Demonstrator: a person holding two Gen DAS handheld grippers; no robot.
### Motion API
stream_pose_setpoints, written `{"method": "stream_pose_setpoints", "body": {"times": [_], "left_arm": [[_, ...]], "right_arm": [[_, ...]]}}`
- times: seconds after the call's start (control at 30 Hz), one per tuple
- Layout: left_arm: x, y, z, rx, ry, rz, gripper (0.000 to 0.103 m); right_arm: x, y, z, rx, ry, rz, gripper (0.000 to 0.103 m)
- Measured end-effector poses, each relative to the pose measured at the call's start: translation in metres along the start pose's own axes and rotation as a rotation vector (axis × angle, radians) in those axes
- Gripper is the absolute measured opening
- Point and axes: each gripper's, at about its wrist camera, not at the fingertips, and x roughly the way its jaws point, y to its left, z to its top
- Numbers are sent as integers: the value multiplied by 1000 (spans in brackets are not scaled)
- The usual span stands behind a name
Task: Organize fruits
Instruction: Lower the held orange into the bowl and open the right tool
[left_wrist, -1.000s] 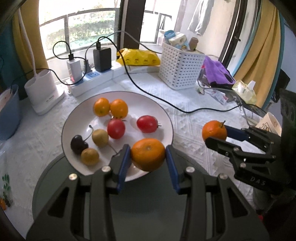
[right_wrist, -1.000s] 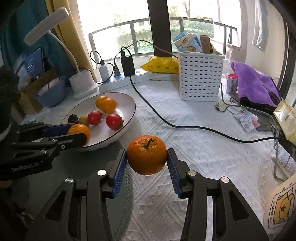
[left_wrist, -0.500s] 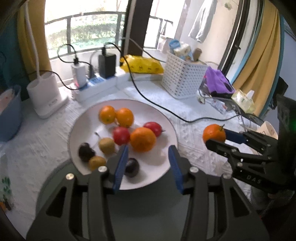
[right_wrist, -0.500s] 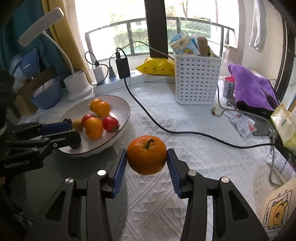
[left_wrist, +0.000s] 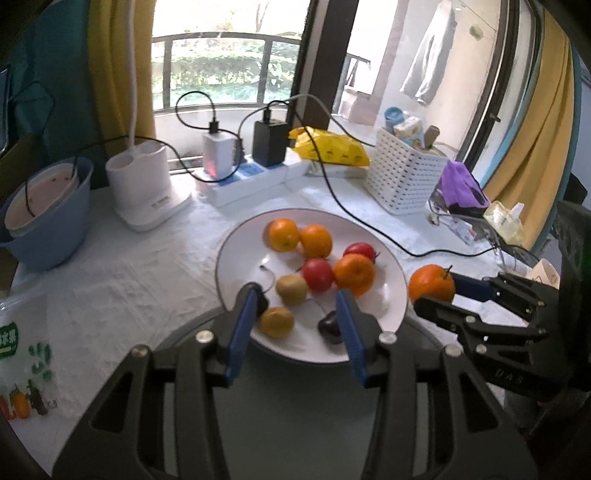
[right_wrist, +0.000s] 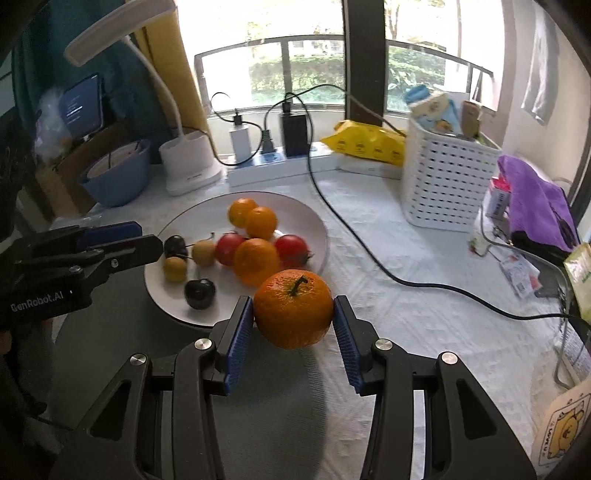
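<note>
The orange (right_wrist: 293, 308) sits pinched between the blue pads of the right claw (right_wrist: 293, 321), stem up, held in the air just off the plate's (right_wrist: 317, 225) rim at about five o'clock. On the plate, three smaller oranges, two red fruits, a kiwi, a small yellow fruit and two dark cherries are gathered toward the middle, with bare white porcelain along the three o'clock side. The left claw (left_wrist: 295, 325) hangs over the plate's six o'clock edge, fingers spread wide with nothing between them. Looks like the placing step for this last orange: the right claw needs to carry it in over the rim, lower it onto that bare patch and only then let the pads part, gently, since a round fruit may roll into the cluster. A black cable (right_wrist: 354, 240) snakes across the white-clothed bench (right_wrist: 424, 314) at two o'clock, well apart from the path.
</note>
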Motion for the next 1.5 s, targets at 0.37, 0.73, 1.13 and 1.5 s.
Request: {"method": "stream_pose_setpoints", "body": {"times": [0.37,0.73,1.13,1.5], "left_arm": [[-2,28,-6,-34,-2,14,47],[6,39,-9,-52,7,19,47],[-7,36,-14,-47,-14,21,47],[-32,36,-25,-47,-44,25,47]], "right_arm": [[24,27,12,-40,25,21,47],[44,32,16,-38,67,12,47],[34,36,14,-41,57,-7,52],[13,44,7,-40,37,-25,52]]}}
